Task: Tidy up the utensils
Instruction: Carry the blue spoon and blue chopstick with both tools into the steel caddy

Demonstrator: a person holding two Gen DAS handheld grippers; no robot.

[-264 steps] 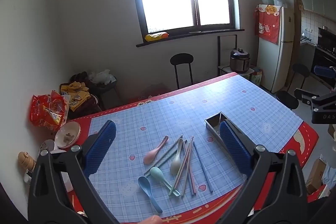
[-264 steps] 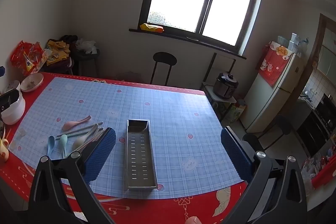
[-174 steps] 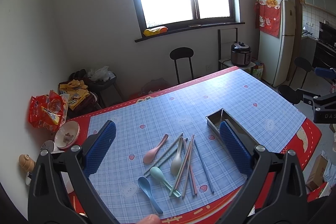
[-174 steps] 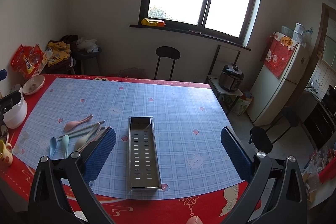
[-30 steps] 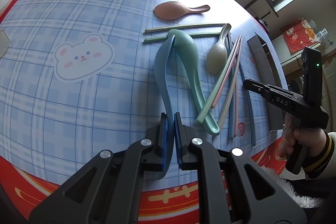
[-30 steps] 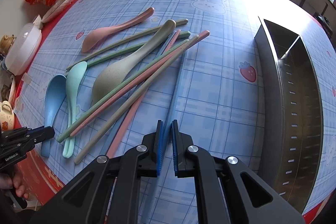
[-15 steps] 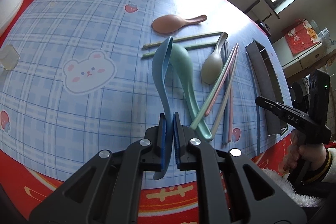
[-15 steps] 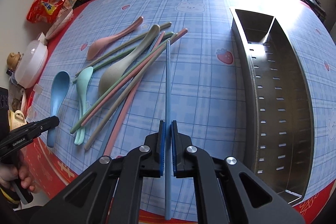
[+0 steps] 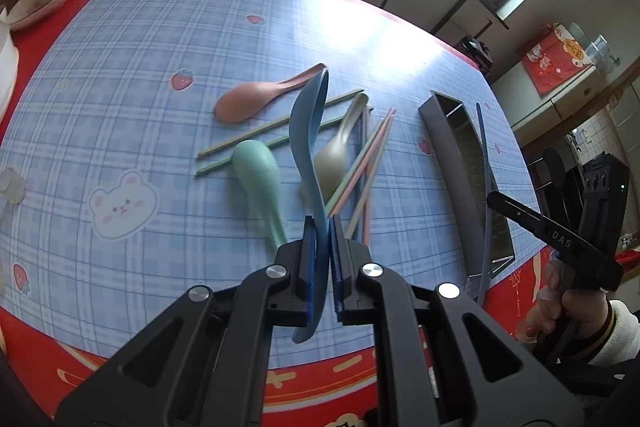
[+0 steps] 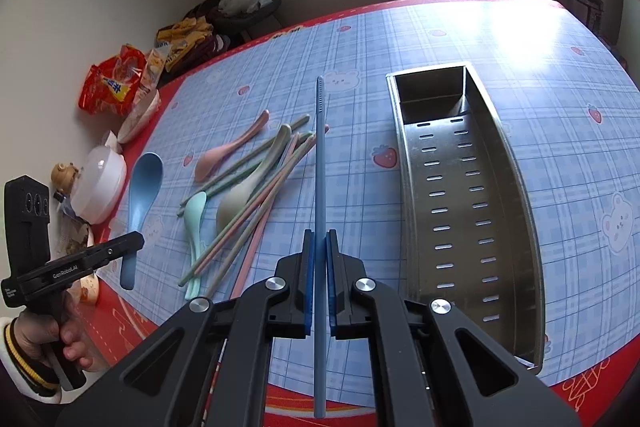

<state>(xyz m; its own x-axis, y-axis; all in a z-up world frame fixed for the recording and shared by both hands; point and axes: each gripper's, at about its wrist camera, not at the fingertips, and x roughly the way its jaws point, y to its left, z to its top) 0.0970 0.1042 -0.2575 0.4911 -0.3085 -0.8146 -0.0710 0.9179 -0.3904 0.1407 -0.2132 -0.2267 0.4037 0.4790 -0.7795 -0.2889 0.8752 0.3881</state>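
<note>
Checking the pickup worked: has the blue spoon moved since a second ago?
Yes. The blue spoon, clamped in the left tool, has lifted off the table; its bowl now overlaps the pink spoon's handle instead of lying beside the green spoon.

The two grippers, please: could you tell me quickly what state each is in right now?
Left gripper: shut on the blue spoon.
Right gripper: shut on the blue chopstick.
</note>
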